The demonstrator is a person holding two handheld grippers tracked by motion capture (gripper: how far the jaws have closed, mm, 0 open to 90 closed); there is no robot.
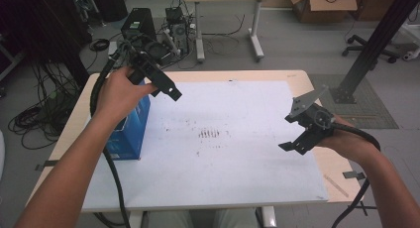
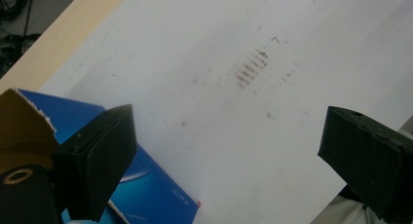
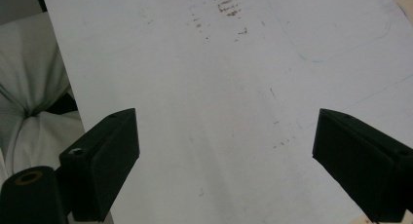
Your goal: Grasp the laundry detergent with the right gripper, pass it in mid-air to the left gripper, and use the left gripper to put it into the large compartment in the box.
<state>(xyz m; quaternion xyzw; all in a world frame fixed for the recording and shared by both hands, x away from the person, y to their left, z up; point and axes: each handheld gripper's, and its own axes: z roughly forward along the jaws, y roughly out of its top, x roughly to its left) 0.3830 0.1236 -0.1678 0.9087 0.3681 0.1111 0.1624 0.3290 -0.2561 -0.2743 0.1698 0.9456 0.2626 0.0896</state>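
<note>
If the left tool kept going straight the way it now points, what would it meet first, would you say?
Most likely the bare white board, near its brown marks. The left tool is open with nothing between its jaws; the blue box sits off to one side, by one jaw.

Table [image 1: 303, 79]: pale wood edge, matt white stained sheet [image 1: 247, 163]. Box [image 2: 160, 185]: glossy blue cardboard. Jaws: matt black plastic.

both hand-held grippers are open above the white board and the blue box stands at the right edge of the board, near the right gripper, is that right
Not quite. The blue box stands at the board's left edge, under the left hand-held gripper, as the high view shows. The rest holds: both the left one and the right hand-held gripper are open above the white board.
</note>
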